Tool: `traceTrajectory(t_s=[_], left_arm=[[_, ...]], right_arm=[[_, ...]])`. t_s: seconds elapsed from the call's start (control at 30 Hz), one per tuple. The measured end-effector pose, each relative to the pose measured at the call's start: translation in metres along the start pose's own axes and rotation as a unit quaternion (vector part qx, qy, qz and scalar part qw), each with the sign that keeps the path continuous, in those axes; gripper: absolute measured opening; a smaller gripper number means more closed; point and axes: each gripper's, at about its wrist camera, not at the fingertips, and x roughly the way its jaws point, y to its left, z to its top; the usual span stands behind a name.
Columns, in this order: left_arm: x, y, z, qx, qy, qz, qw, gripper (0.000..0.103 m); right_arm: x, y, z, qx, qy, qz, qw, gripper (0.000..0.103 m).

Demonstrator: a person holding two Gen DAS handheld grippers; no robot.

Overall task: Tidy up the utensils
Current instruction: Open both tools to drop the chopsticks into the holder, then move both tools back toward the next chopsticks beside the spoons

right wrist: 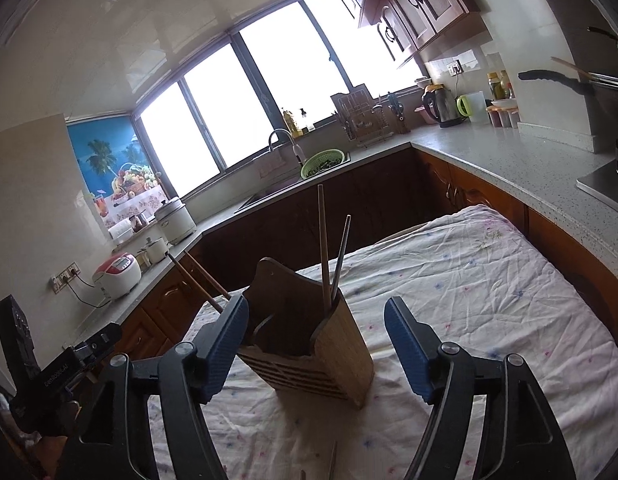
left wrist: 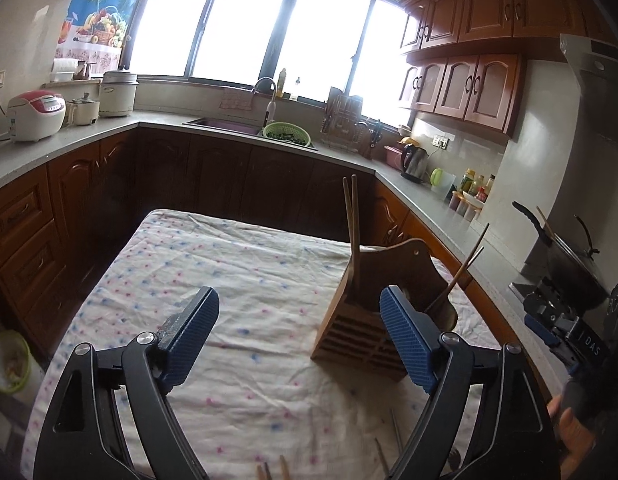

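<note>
A wooden utensil holder [left wrist: 361,320] stands on the cloth-covered table [left wrist: 237,272]; it also shows in the right wrist view [right wrist: 309,340]. Two chopsticks [left wrist: 351,224] stand in one compartment and two more [left wrist: 463,272] lean out of another. Loose chopsticks [left wrist: 283,468] and thin metal utensils [left wrist: 395,428] lie at the table's near edge. My left gripper [left wrist: 301,336] is open and empty, above the table left of the holder. My right gripper [right wrist: 317,348] is open and empty, its fingers either side of the holder without touching. The right gripper's body [left wrist: 561,328] shows at the right of the left wrist view.
Counters run around the table: rice cookers [left wrist: 37,114] at the left, a sink with a green colander [left wrist: 287,134] at the back, a kettle [left wrist: 413,160] and bottles at the right. A black pan [left wrist: 565,256] sits on the stove.
</note>
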Motion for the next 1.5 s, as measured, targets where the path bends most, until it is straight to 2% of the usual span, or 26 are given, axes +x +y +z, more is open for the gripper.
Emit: traceTrajectory(t_s=[0.27, 0.77, 1.1, 1.33, 1.4, 1.5], left_arm=[[-0.034, 0.018, -0.04, -0.018, 0.041, 0.01, 0.9989, 0.087], [-0.077, 0.041, -0.101, -0.024, 0.084, 0.033, 0.9957, 0.087], [-0.082, 0.036, -0.12, -0.01, 0.101, 0.037, 0.9942, 0.087], [-0.075, 0.024, -0.123, 0.011, 0.112, 0.027, 0.9933, 0.087], [-0.072, 0.021, -0.123, 0.015, 0.115, 0.025, 0.9929, 0.086], [-0.065, 0.018, -0.123, 0.018, 0.123, 0.019, 0.9921, 0.08]], right_arm=[[-0.037, 0.0, -0.03, -0.003, 0.017, -0.004, 1.0, 0.077], [-0.09, 0.009, -0.087, -0.036, 0.053, -0.006, 0.998, 0.077], [-0.099, 0.013, -0.107, -0.044, 0.067, -0.002, 0.997, 0.077], [-0.091, 0.012, -0.116, -0.043, 0.085, -0.003, 0.995, 0.076], [-0.087, 0.011, -0.118, -0.044, 0.092, -0.005, 0.995, 0.072], [-0.078, 0.01, -0.122, -0.043, 0.106, -0.004, 0.993, 0.065]])
